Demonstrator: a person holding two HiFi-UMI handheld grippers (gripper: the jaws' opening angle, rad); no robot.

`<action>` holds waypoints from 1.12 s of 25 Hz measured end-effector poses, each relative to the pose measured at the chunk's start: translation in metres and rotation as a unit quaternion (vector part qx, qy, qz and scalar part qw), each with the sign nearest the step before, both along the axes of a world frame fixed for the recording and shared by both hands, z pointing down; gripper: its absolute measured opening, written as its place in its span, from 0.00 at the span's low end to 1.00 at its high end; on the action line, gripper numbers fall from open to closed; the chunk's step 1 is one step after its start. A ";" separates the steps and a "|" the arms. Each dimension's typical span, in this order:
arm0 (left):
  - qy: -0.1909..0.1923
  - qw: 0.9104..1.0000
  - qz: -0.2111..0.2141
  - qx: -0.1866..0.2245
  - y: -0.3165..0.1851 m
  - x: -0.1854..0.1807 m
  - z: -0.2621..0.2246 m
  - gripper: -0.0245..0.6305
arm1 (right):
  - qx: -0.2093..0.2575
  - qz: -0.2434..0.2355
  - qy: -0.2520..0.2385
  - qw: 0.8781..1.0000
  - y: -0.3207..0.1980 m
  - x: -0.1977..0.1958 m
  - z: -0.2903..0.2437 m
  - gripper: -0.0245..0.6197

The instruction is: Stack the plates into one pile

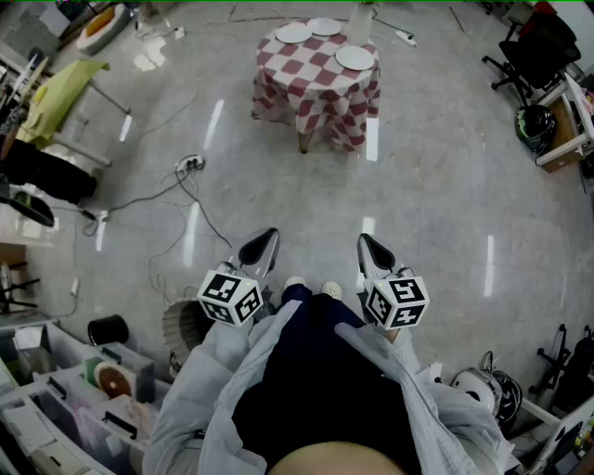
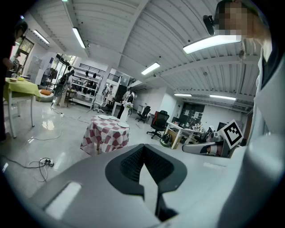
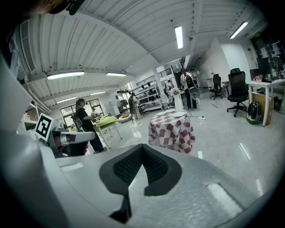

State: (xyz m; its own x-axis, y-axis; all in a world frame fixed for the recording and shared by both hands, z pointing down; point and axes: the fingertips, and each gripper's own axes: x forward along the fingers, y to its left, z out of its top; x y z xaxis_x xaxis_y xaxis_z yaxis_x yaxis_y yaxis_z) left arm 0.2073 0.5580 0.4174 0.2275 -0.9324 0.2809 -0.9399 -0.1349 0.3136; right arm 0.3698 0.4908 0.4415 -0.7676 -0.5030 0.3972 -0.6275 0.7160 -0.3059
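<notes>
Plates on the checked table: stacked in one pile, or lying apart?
Lying apart. Three plates sit separately on the checked tablecloth in the head view, none resting on another.

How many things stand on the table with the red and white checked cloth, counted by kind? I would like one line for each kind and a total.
White plates: 3
Tall white vessel: 1
Total on the table: 4
</notes>
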 end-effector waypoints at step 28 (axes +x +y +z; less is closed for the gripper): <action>0.003 0.999 0.019 0.026 0.039 -0.062 -0.005 0.06 | 0.044 0.046 -0.033 0.997 0.014 -0.050 -0.030 0.54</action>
State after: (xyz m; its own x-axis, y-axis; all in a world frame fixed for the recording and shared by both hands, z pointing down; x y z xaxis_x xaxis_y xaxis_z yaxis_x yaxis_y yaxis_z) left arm 0.1449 0.5970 0.4124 0.2653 -0.9363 0.2302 -0.9316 -0.1874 0.3115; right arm 0.3202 0.5049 0.4113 -0.7397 -0.6029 0.2989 -0.6723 0.6826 -0.2866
